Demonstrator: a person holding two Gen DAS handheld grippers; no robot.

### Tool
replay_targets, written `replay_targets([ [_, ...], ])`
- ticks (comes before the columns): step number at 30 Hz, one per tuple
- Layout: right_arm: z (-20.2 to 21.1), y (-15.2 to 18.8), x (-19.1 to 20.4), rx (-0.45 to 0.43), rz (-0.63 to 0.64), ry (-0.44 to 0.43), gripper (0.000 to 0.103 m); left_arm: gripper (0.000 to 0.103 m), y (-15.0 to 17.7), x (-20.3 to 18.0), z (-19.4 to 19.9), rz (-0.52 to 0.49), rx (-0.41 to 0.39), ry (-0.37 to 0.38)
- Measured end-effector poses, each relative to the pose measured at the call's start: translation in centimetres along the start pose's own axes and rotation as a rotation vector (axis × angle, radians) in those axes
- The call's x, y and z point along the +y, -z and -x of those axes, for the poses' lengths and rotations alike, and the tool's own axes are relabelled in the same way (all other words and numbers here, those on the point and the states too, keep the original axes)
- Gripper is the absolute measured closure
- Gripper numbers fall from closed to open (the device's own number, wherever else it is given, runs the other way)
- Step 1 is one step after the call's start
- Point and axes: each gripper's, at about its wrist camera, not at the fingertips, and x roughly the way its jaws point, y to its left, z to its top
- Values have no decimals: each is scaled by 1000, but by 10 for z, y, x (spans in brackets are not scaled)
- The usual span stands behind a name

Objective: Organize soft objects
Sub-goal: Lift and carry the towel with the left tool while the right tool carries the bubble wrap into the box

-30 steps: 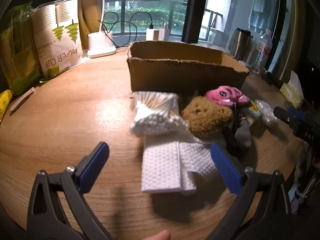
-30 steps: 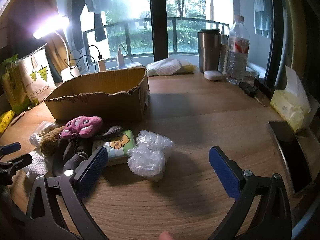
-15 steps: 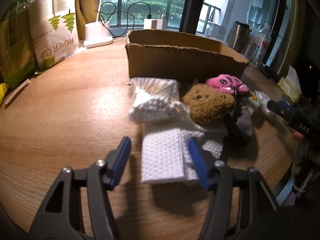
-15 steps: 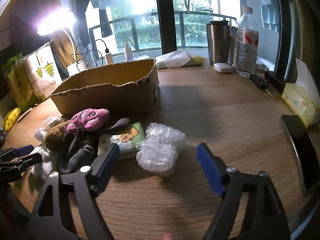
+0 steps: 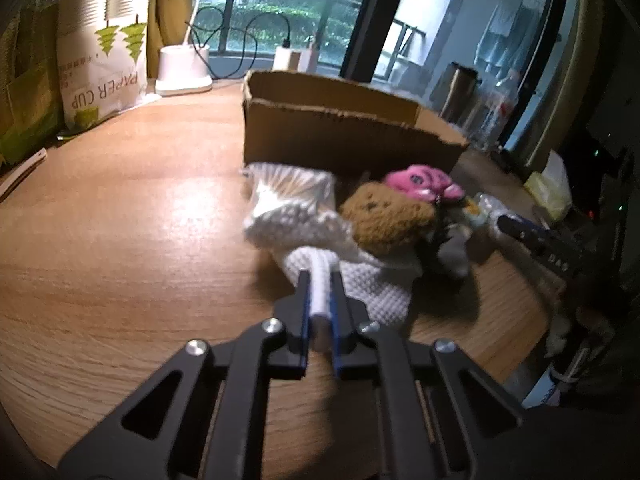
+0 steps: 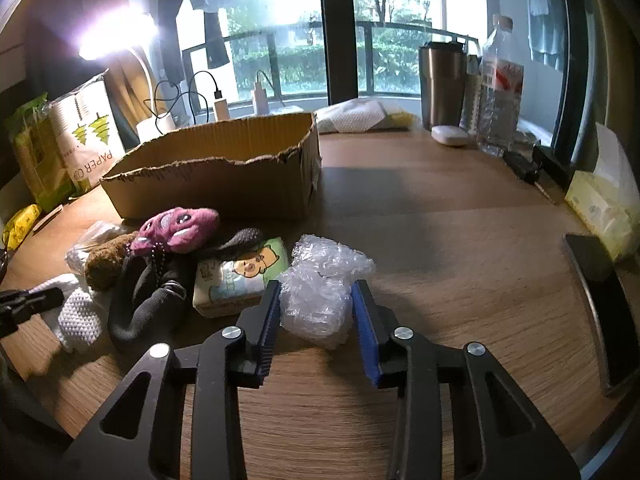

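My left gripper (image 5: pixel 320 280) is shut on the near edge of a white textured cloth (image 5: pixel 372 284) lying on the wooden table. Behind it lie a bag of cotton swabs (image 5: pixel 288 200), a brown plush bear (image 5: pixel 384 216) and a pink plush toy (image 5: pixel 420 180). My right gripper (image 6: pixel 316 292) has closed around a crumpled bubble wrap bundle (image 6: pixel 324 276), its blue pads touching both sides. To its left are a tissue pack (image 6: pixel 240 276), a dark grey sock (image 6: pixel 148 296) and the pink plush (image 6: pixel 176 228). An open cardboard box (image 6: pixel 216 176) stands behind the pile.
A paper cup pack (image 5: pixel 104 52) and a lamp base (image 5: pixel 184 68) stand at the back left. A steel tumbler (image 6: pixel 442 80), a water bottle (image 6: pixel 500 92), a tissue box (image 6: pixel 604 204) and a phone (image 6: pixel 600 304) sit to the right.
Both grippers moved forward and closed. The left one pinched the cloth's edge. The right one closed on the bubble wrap.
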Motion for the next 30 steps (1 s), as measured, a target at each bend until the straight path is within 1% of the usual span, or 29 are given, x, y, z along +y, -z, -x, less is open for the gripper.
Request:
replay_targets([
  [7, 15, -8, 2, -48, 14, -2, 69, 96, -12, -4, 24, -2, -67, 40],
  [15, 33, -17, 5, -94, 22, -15, 69, 96, -25, -8, 45, -20, -130, 52],
  [23, 46, -26, 7, -132, 36, -33, 69, 96, -38, -14, 55, -48, -181, 52],
  [30, 51, -34, 9, -154, 52, -38, 69, 96, -53, -20, 66, -73, -229, 67],
])
